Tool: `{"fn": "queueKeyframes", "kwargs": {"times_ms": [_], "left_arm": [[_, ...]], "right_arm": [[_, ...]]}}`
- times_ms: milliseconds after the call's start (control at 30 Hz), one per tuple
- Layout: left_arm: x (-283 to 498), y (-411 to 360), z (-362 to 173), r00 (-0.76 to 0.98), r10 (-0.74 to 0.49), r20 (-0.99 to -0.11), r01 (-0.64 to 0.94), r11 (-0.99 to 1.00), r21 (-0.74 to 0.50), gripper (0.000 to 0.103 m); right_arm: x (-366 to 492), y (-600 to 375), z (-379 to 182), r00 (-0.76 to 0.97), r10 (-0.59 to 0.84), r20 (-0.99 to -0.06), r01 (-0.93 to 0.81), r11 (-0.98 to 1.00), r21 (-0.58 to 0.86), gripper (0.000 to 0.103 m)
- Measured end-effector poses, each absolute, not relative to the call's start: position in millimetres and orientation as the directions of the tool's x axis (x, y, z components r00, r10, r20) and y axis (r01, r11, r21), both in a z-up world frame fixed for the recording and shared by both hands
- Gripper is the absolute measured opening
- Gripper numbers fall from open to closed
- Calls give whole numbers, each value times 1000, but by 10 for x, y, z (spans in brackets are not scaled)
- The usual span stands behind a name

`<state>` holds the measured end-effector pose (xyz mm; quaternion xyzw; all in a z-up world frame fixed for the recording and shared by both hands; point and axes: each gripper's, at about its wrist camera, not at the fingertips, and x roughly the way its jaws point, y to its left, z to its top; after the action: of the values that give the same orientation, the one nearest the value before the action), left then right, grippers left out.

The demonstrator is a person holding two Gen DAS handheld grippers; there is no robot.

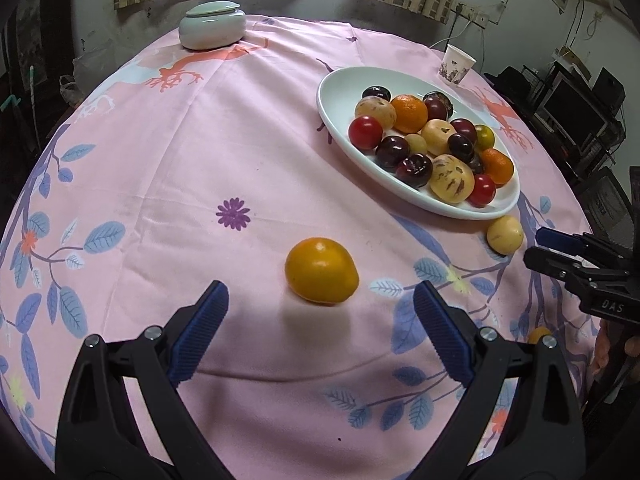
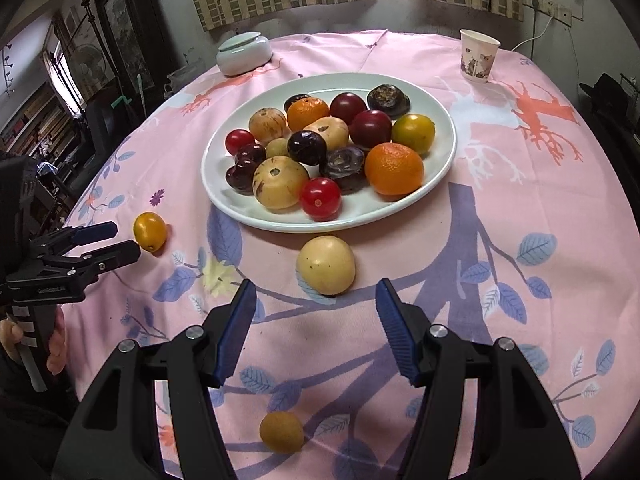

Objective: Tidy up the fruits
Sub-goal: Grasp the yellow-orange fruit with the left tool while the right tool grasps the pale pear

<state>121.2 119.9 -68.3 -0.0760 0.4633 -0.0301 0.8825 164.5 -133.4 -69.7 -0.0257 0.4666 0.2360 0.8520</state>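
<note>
Both hand-held grippers point steeply down at a table [image 1: 168,152] covered with a pink leaf-patterned cloth. In the left wrist view, the left hand-held gripper [image 1: 320,304] fills the bottom of the frame with its blue-padded jaws spread wide and nothing between them; a yellow-orange citrus fruit [image 1: 321,271] lies on the cloth just beyond the fingertips, near the centre of the frame and touching neither pad. In the right wrist view, the right hand-held gripper [image 2: 316,300] is likewise spread and holds nothing, with a pale yellow round fruit [image 2: 325,265] resting just ahead of its tips, close below the near rim of the white oval plate [image 2: 440,120]. The plate sits in the upper middle of that view, heaped with oranges, red tomatoes, dark plums and pale speckled fruits. A small tan fruit [image 2: 281,431] lies on the cloth low in the frame, between the gripper's arms. At the far edge of the table stand a lidded celadon jar [image 1: 212,26], upper left, and a paper cup [image 2: 478,55], upper right. Bare cloth stretches wide to the left of the citrus fruit, and right of the plate toward the table's rounded edge.
</note>
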Motion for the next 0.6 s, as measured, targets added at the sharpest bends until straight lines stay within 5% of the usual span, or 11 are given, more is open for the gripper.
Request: {"fn": "queueKeyframes", "kwargs": {"times_ms": [600], "left_arm": [[1323, 1139, -779, 554, -118, -824, -8, 989, -147, 95]], "right_arm": [[1815, -1132, -852, 444, 336, -831, -441, 889, 124, 63]]}}
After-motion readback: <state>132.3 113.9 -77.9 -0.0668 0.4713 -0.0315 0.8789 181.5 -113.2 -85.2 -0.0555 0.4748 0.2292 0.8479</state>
